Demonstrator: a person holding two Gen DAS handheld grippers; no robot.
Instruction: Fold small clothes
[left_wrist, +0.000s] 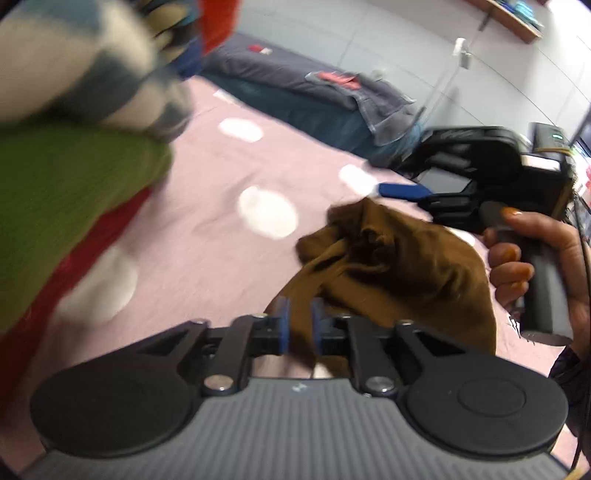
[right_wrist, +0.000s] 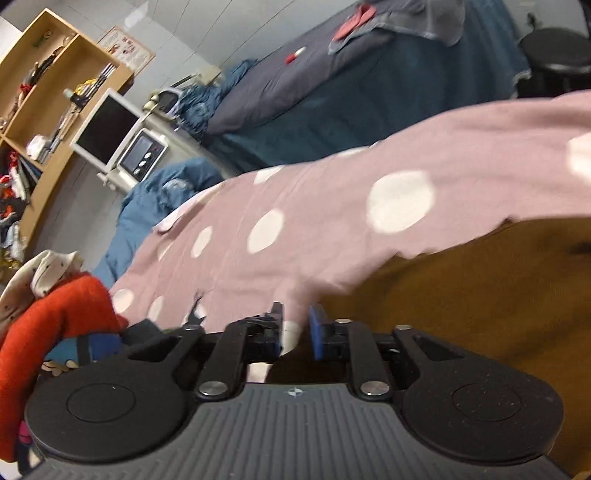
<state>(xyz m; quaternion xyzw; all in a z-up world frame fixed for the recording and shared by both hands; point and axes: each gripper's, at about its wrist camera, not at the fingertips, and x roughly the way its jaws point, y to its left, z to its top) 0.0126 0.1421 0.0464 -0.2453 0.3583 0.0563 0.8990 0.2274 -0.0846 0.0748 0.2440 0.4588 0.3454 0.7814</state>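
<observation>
Crumpled brown cloth garment (left_wrist: 388, 266) passes between left gripper (left_wrist: 300, 325) fingers, contact unclear; right gripper (right_wrist: 297, 328) released beside it.

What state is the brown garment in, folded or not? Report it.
Not folded. The brown garment lies bunched and creased on the pink spotted sheet, one part passing between the left gripper fingers.

brown garment (left_wrist: 399, 266) on pink sheet (right_wrist: 332, 229) w/ white dots; red sweater (right_wrist: 55, 317).
</observation>
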